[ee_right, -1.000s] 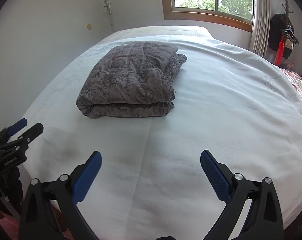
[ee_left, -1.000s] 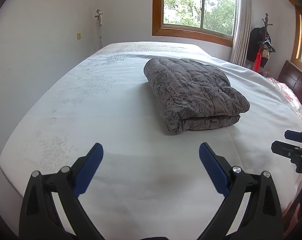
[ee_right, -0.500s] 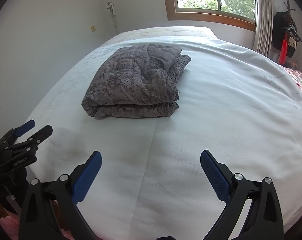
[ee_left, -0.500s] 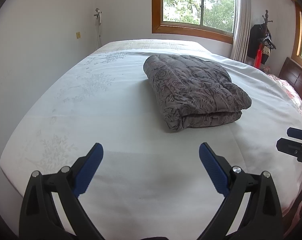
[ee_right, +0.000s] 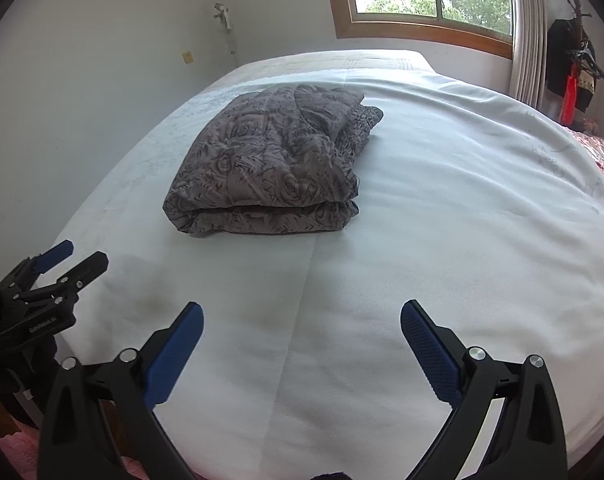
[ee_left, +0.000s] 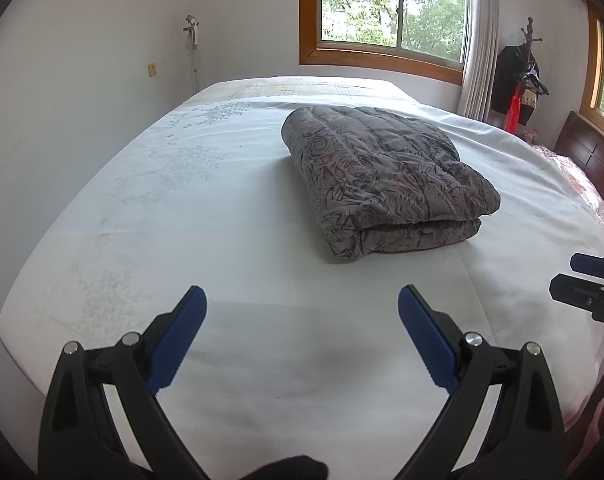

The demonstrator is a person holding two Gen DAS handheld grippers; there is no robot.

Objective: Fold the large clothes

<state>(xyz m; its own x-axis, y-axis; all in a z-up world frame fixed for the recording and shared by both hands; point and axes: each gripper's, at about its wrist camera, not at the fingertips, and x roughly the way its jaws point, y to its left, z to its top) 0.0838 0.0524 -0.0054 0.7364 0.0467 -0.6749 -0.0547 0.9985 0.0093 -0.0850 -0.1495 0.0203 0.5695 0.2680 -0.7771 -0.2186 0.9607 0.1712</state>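
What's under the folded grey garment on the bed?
The folded grey garment lies directly on the white bedsheet, which shows all round it. Its own lower layers show at the near edge. Anything tucked between the layers or beneath the bundle is covered. Neither gripper touches it.

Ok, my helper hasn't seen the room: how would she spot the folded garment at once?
Start at the big bed with the white sheet under the wood-framed window. Near its middle lies a grey-brown quilted garment with a rose print, folded into a thick bundle, the only dark thing on the sheet.
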